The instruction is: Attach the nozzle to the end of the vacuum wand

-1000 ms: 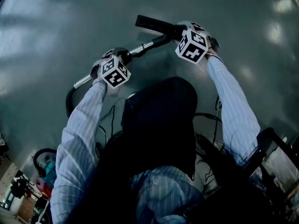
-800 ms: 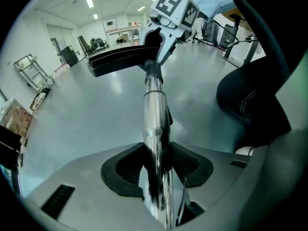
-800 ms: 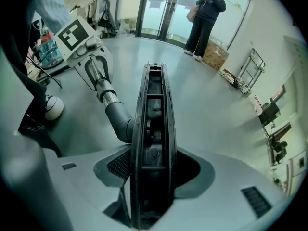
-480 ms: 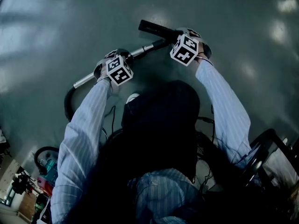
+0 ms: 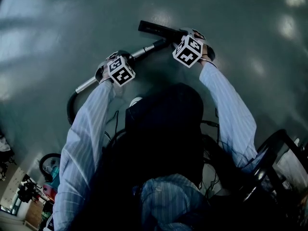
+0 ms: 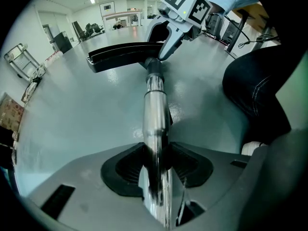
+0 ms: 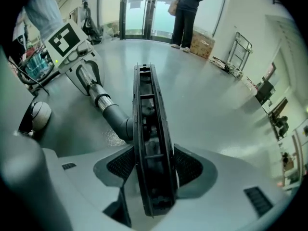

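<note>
Left gripper (image 6: pixel 156 166) fingers are clamped on the wand (image 6: pixel 155 109), and right gripper (image 7: pixel 154 165) fingers on the crosswise nozzle (image 7: pixel 148 114). The wand's long axis runs straight into the nozzle's neck, seemingly already meeting it.

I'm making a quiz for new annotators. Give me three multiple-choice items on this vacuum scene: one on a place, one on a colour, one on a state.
1. Where is the nozzle? A) between the right gripper's fingers B) on a shelf C) in a box
2. What colour is the wand? A) red B) chrome C) white
3. How are the left gripper's fingers? A) open and empty B) shut on the wand C) shut on a cloth
Answers: 1 A, the right gripper view shows it clamped there; 2 B, it shines silver; 3 B, the fingers press it on both sides.
</note>
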`<state>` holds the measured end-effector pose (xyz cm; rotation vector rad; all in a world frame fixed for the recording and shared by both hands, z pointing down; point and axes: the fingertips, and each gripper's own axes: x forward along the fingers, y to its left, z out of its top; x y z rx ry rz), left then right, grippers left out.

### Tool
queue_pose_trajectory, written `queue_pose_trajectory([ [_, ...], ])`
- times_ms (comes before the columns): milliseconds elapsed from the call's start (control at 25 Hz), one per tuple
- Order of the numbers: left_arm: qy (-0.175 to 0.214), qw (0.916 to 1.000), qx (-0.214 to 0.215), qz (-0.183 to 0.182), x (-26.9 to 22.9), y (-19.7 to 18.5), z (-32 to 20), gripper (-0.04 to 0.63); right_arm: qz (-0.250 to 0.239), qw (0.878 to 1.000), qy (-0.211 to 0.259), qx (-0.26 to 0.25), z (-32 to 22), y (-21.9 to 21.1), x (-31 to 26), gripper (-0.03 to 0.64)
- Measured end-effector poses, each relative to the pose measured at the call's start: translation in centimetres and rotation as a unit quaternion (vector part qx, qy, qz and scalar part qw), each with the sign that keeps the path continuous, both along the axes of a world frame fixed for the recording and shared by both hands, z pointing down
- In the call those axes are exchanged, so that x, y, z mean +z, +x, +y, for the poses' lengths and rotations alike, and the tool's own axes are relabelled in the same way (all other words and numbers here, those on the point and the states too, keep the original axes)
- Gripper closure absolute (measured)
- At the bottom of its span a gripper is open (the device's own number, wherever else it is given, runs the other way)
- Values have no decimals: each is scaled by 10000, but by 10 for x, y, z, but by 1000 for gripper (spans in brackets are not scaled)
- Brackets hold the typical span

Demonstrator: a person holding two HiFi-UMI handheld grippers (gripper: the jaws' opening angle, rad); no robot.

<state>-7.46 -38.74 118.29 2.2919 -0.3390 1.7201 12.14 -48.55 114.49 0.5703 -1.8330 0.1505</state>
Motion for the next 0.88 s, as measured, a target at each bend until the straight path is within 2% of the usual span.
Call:
queue_pose_trajectory([
  [120,-167,9997,-164,41,11,-1,-1,423,-268,9992,-71,291,0,2,4,382],
  [240,-262,9986,-417,203,12,2,-1,420,-312,9987,-76,400,4,5,3,382],
  [400,-69,9956,-810,464,0,0,-10,420,-510,9970,-38,584,11,11,-8,382],
  [520,111,9878,-1313,826,-17,-1,-14,422,-911,9903,-94,1042,22,17,-21,382],
  [640,203,9698,-1946,1457,-49,3,-20,422,-1416,9747,-84,1728,34,22,-42,383],
  [760,193,9481,-2379,2101,-86,5,-19,422,-2014,9494,-13,2410,49,21,-73,383],
  [880,343,9378,-2479,2407,-103,0,-16,422,-2623,9204,77,2899,62,13,-92,383],
])
